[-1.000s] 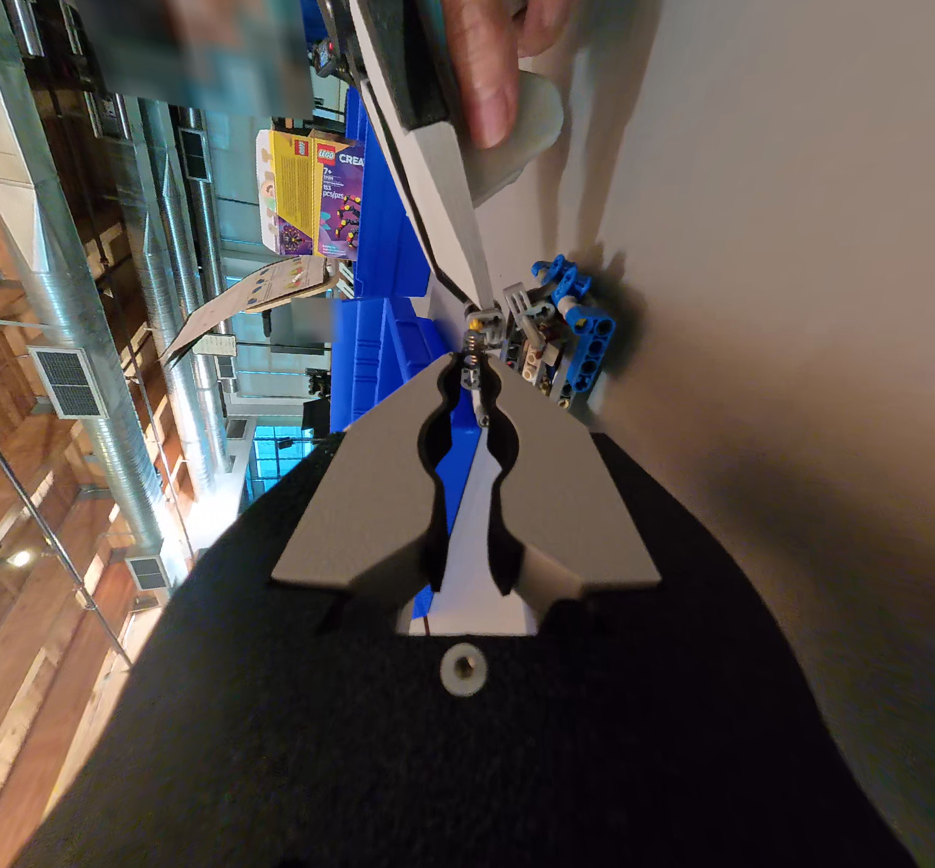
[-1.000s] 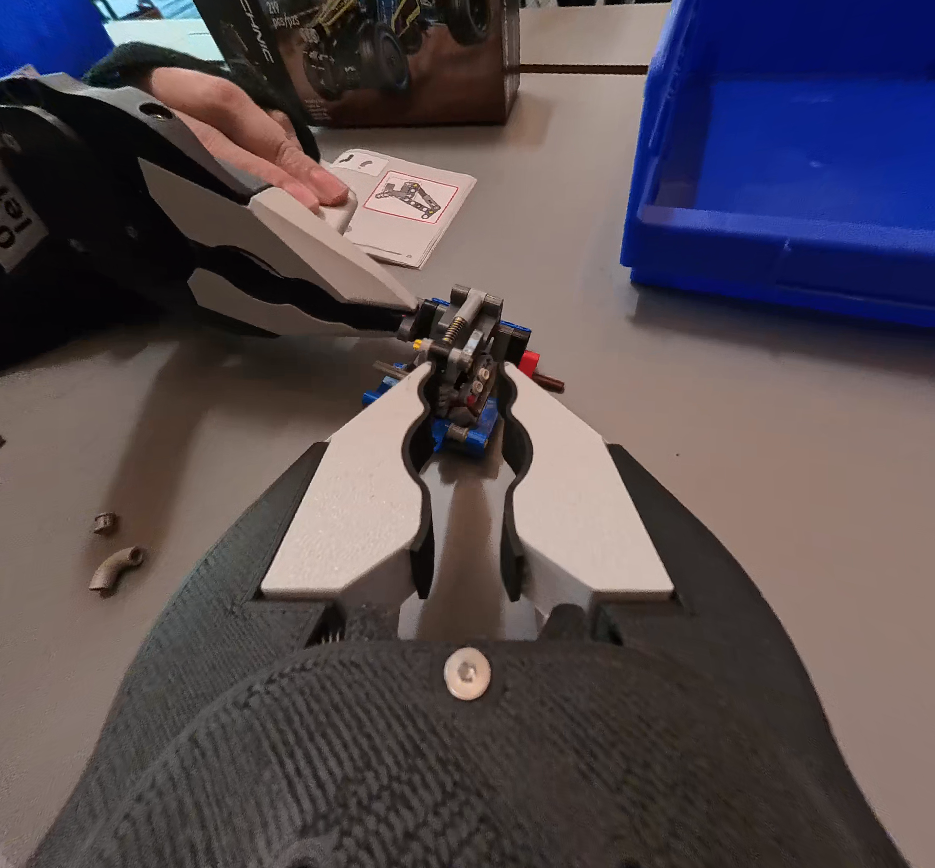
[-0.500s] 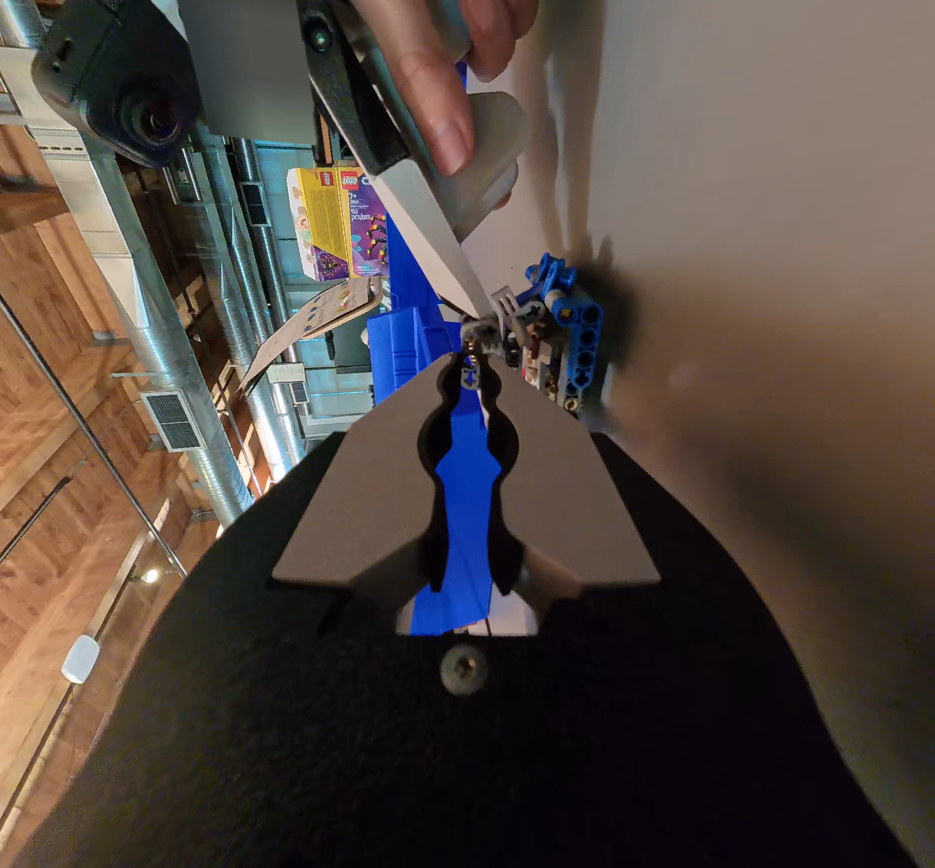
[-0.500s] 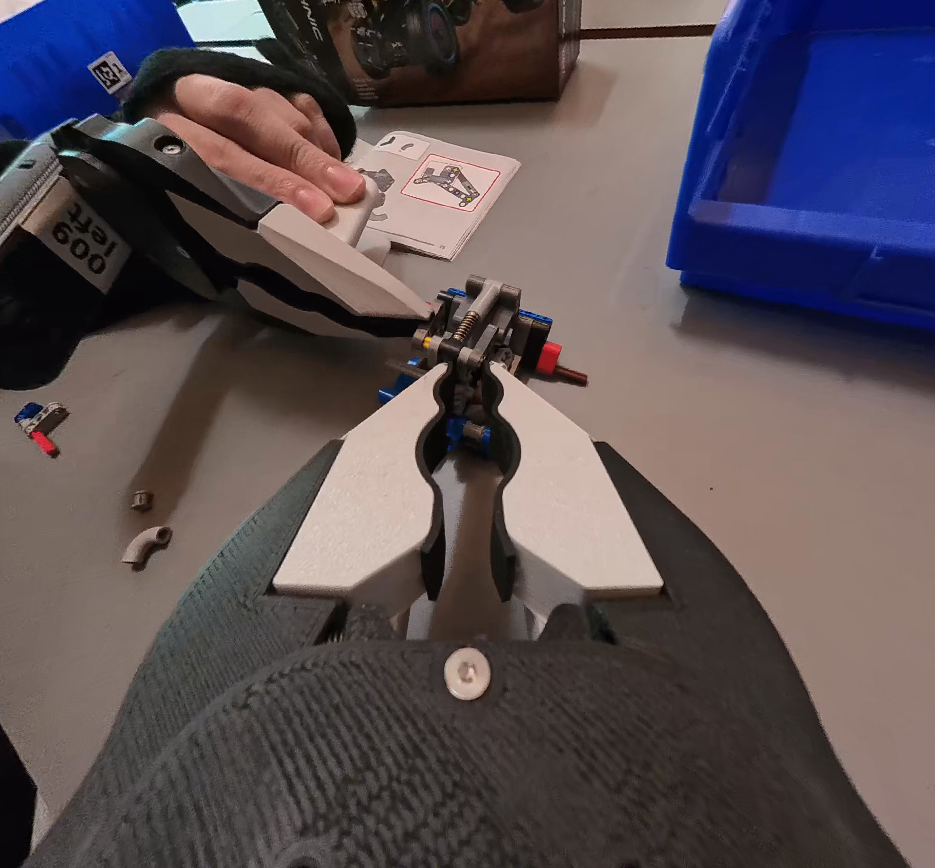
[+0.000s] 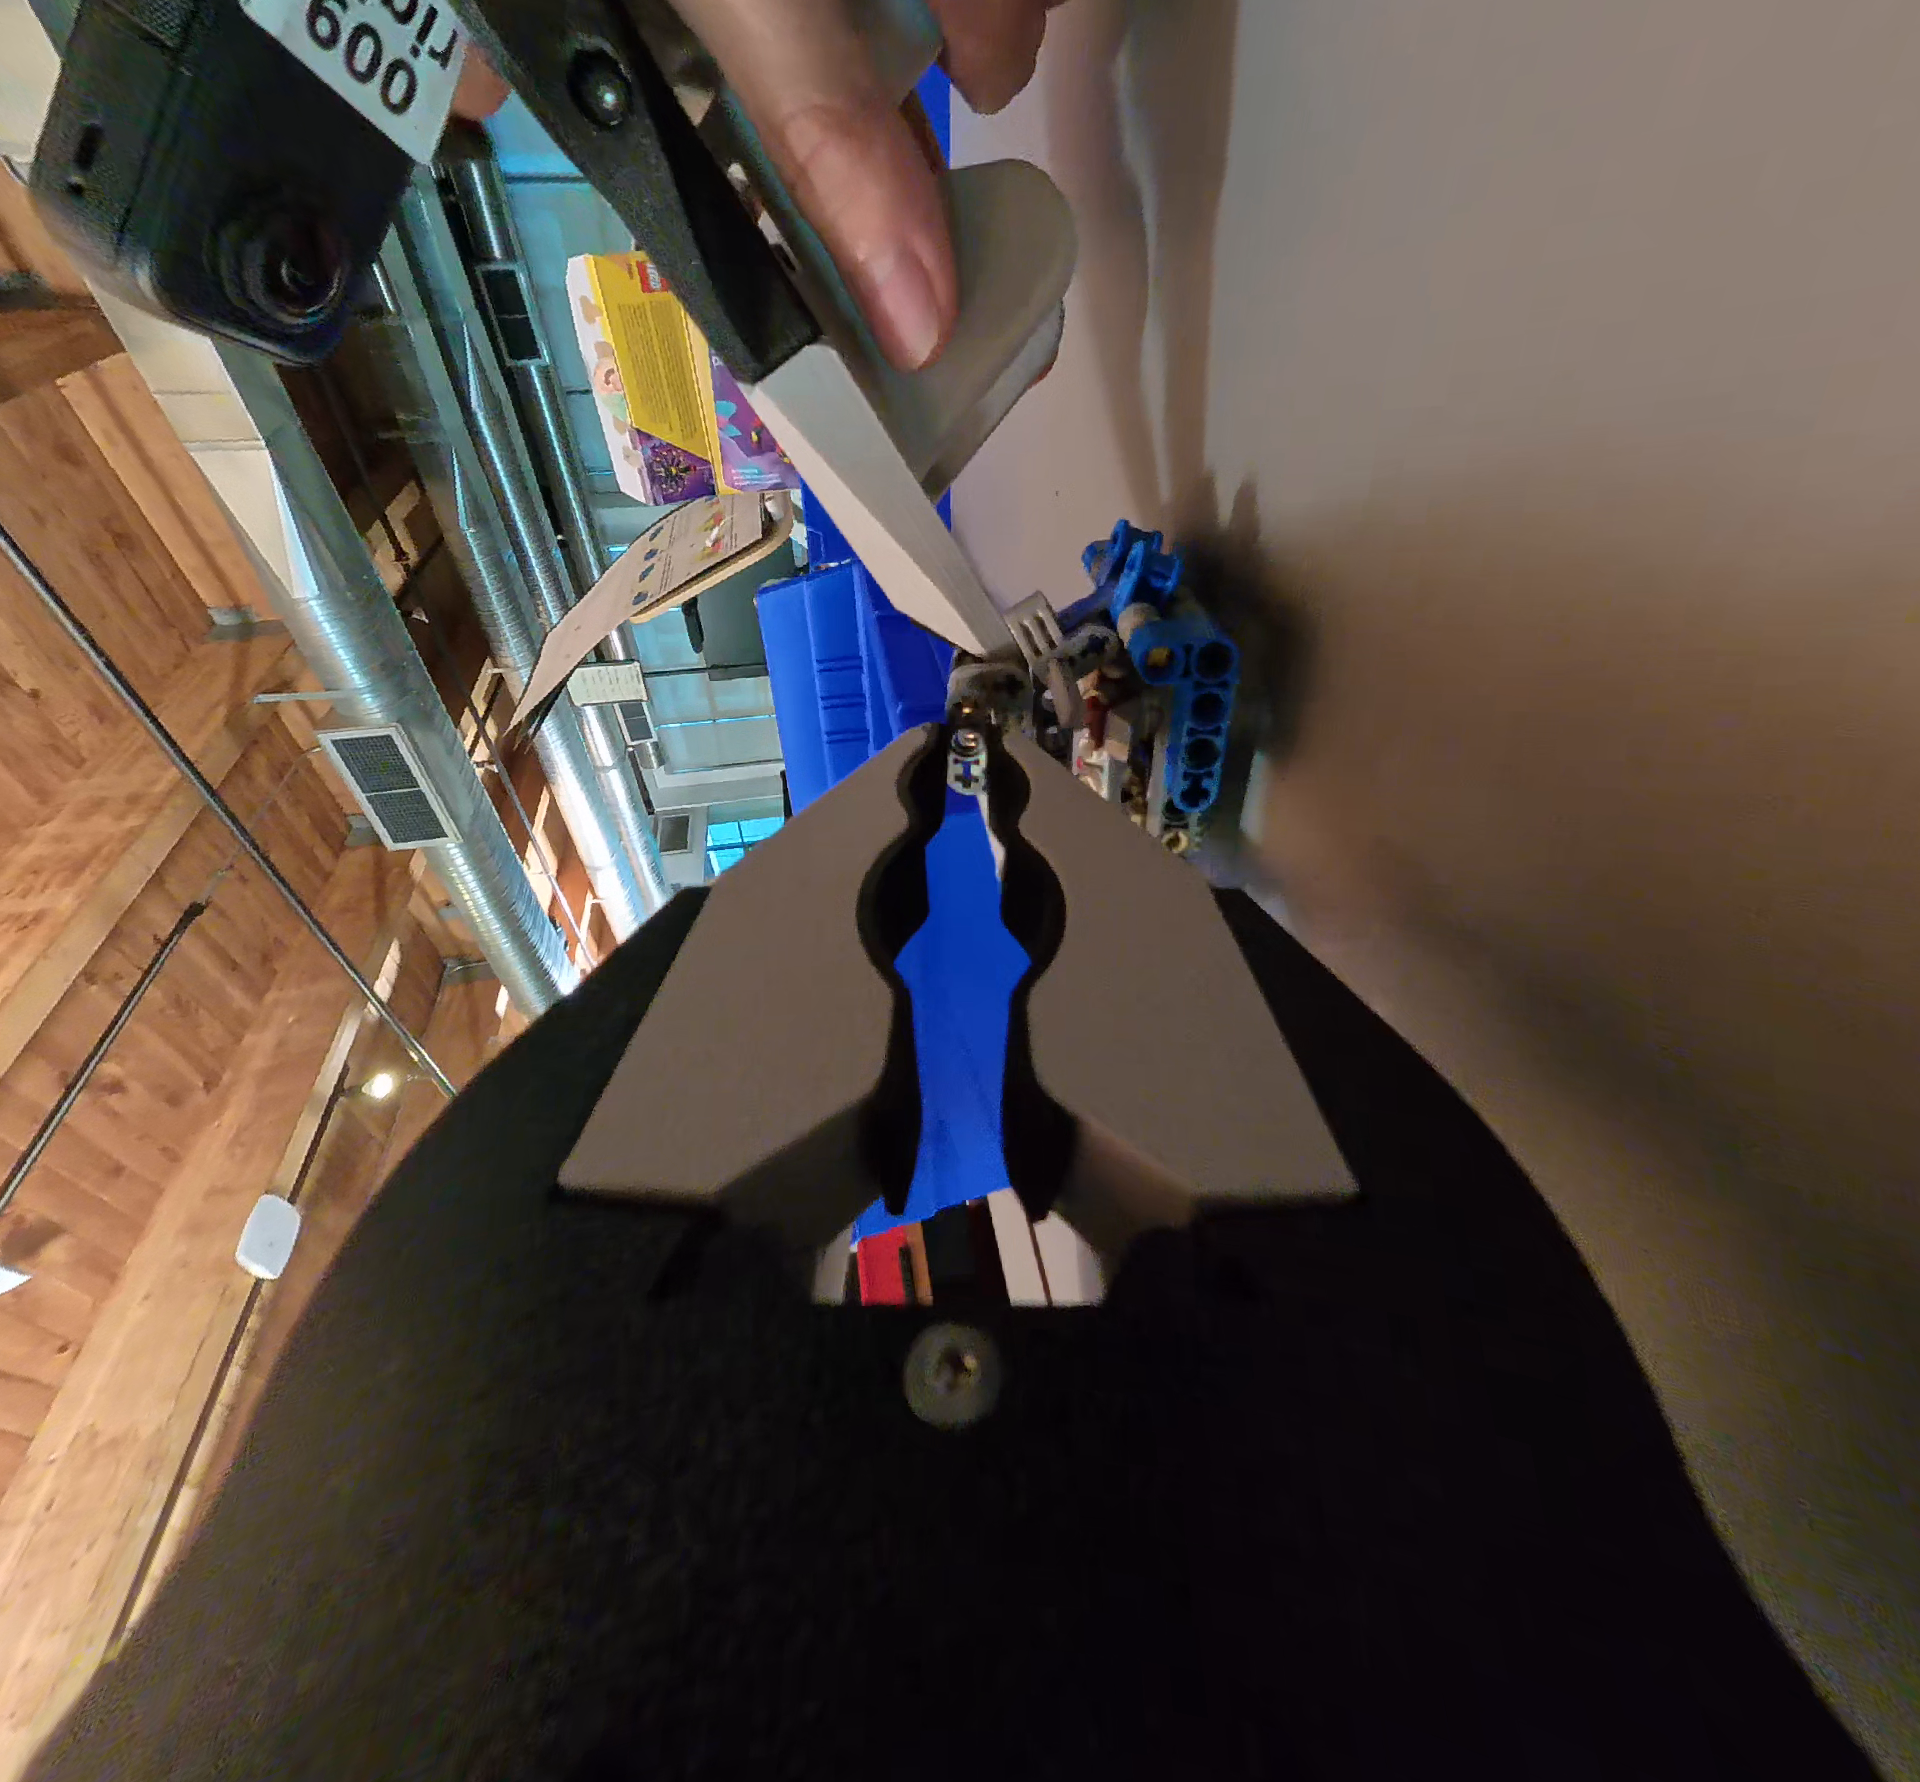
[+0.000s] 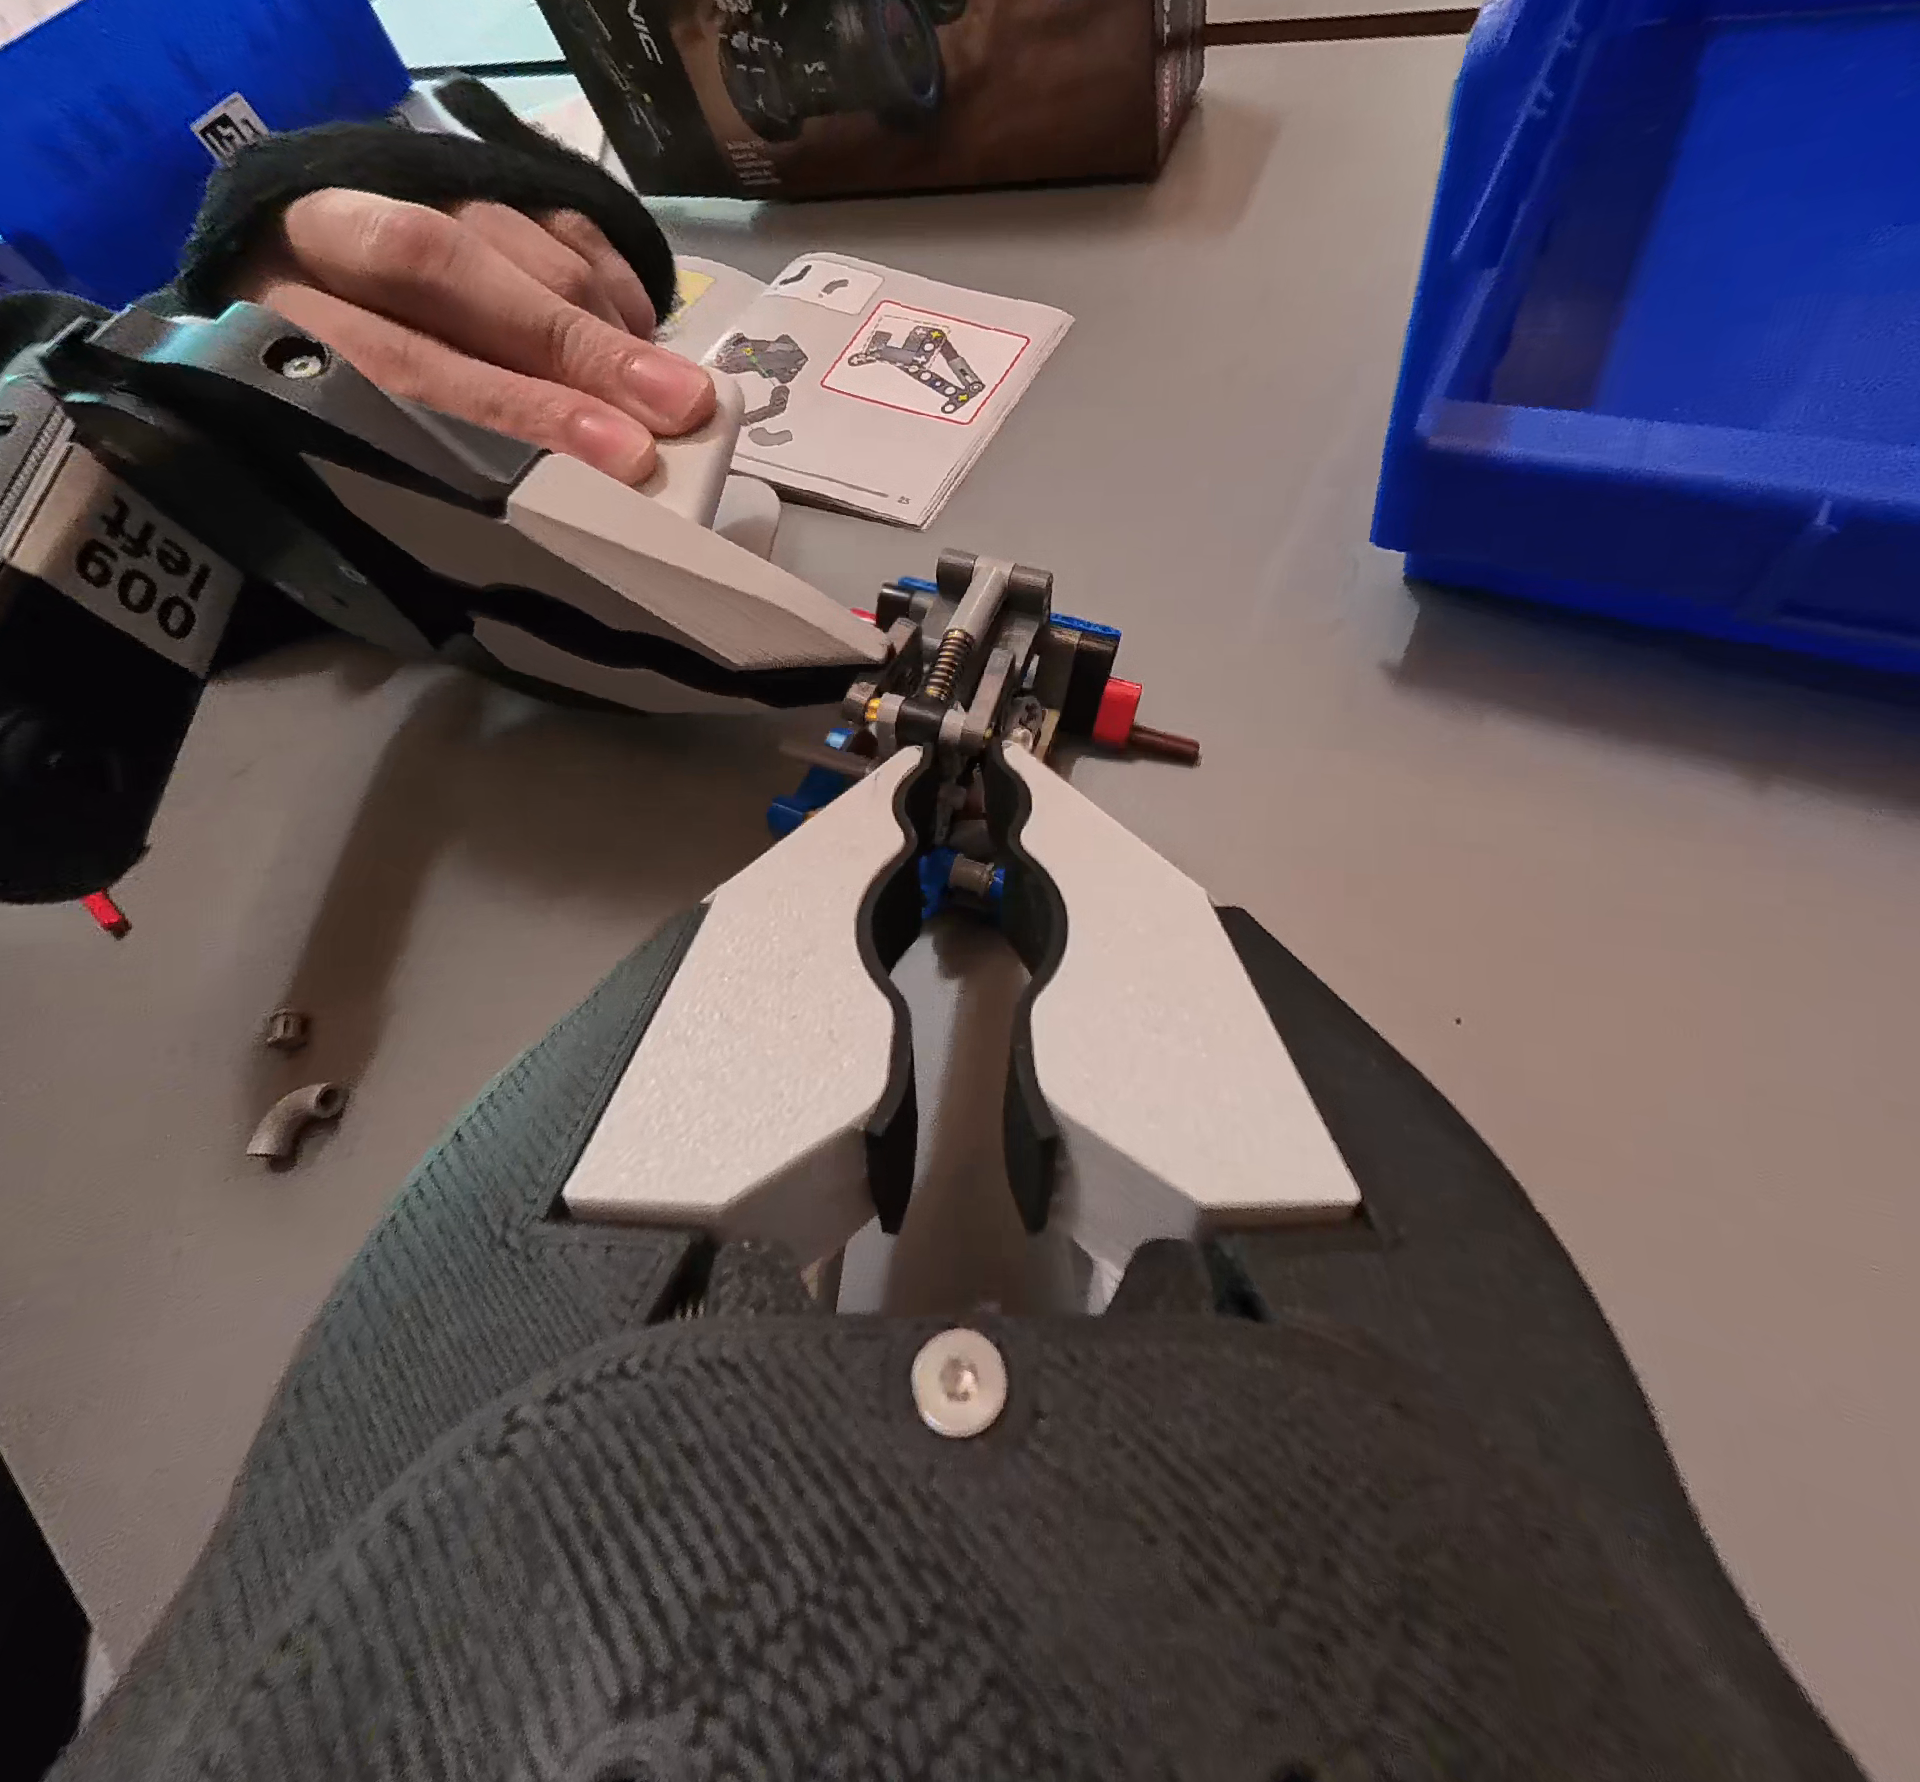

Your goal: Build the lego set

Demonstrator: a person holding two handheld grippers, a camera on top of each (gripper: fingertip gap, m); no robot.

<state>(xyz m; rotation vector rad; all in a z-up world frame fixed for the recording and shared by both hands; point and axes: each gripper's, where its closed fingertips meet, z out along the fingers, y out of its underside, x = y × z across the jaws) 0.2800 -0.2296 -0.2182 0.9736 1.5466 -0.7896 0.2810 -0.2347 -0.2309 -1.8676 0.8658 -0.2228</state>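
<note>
A small brick model (image 6: 987,652) of grey, black and blue parts, with a spring and a red peg, sits on the grey table (image 6: 1455,901). My right gripper (image 6: 961,776) is shut on a dark grey part at the model's near side. My left gripper (image 5: 971,745) is shut on a small grey piece at the model's edge. In the right wrist view it (image 6: 857,662) reaches in from the left, its tips at the model's left side. In the left wrist view the model (image 5: 1153,693) shows just past my fingertips, with the right gripper (image 5: 961,626) coming in from above.
A blue bin (image 6: 1662,485) stands at the right. An open instruction booklet (image 6: 904,382) and a dark toy box (image 6: 883,18) lie behind the model. Small grey parts (image 6: 296,1119) and a red piece (image 6: 104,911) lie at the left. A person's hands hold both grippers. Left and right tips are no more than a few centimetres apart.
My right gripper's jaws have closed on the model's dark grey part. My left gripper has stayed shut on its grey piece. Both views have shifted a little around the model.
</note>
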